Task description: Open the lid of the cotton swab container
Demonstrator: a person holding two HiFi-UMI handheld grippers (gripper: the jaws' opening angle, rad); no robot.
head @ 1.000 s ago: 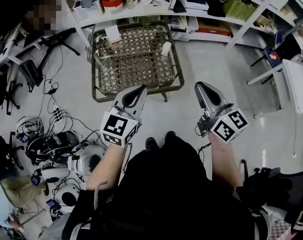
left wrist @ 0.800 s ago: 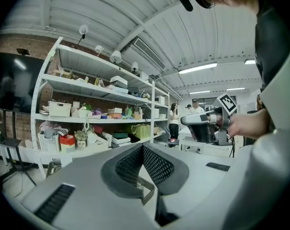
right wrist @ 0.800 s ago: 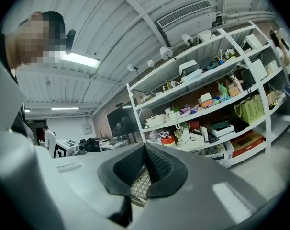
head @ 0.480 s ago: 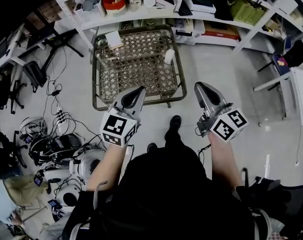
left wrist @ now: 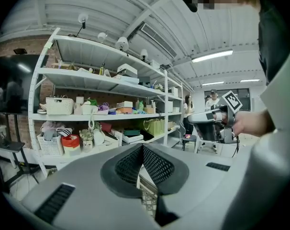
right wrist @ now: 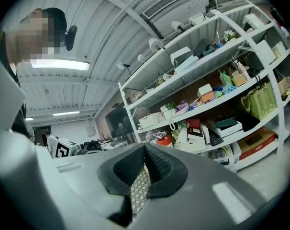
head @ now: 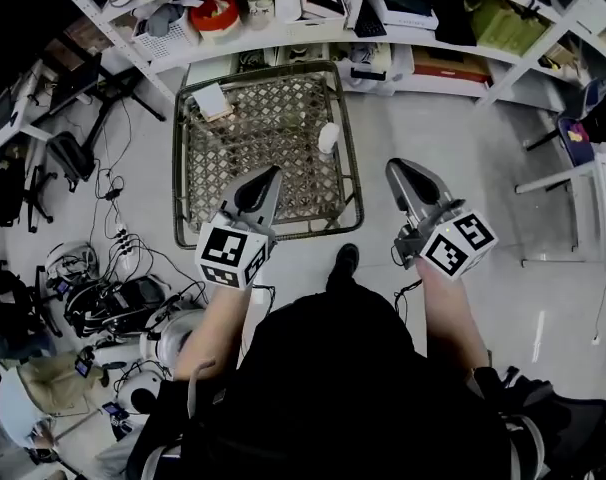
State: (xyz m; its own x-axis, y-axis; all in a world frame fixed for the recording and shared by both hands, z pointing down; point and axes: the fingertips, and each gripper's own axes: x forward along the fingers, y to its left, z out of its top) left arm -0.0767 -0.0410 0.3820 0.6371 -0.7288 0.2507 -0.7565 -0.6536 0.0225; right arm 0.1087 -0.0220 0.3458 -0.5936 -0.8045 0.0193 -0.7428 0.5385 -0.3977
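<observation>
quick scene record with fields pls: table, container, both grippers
table: lattice-top table on the floor in front of the shelves
container: white container, upright near the table's right edge; lid state too small to tell
left: left gripper shut, empty, touching nothing
right: right gripper shut, empty, touching nothing

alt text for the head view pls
Seen from above, a person holds a left gripper and a right gripper, both shut and empty, out towards a low lattice-top table. A small white container stands near the table's right edge, with cluttered shelves beyond and cables on the floor at left.
</observation>
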